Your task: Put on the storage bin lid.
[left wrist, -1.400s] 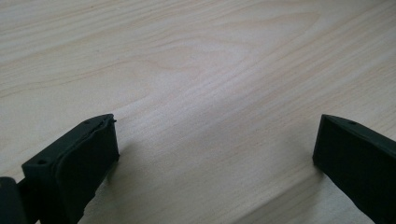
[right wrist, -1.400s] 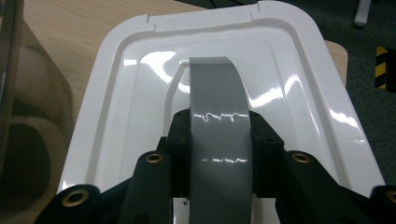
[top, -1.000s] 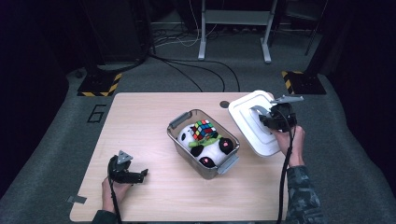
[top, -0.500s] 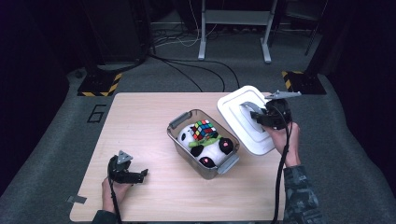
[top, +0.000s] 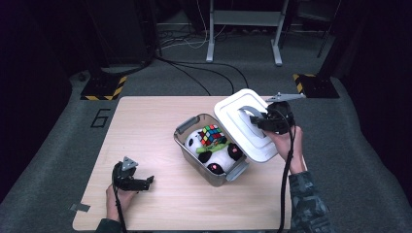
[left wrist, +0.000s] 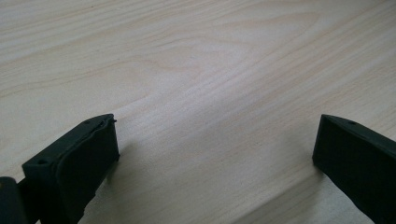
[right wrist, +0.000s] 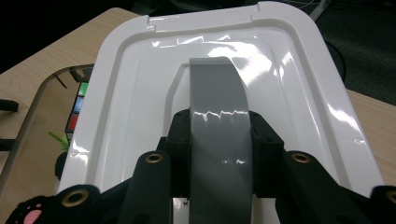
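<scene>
Over the bin's [top: 194, 124] right rim, the right gripper [top: 260, 121] clamps the tilted lid's [top: 233, 109] grey handle [right wrist: 217, 116].

The lid [right wrist: 224, 60] is glossy white plastic that throws bright highlights, and its handle [right wrist: 219, 135] is smooth grey plastic with a duller sheen. The table [left wrist: 196, 70] is pale wood with fine grain and a matt finish. The bin [top: 187, 155] looks like clear plastic, though the high view is soft, and the panda [top: 218, 155] looks like plush cloth.
</scene>
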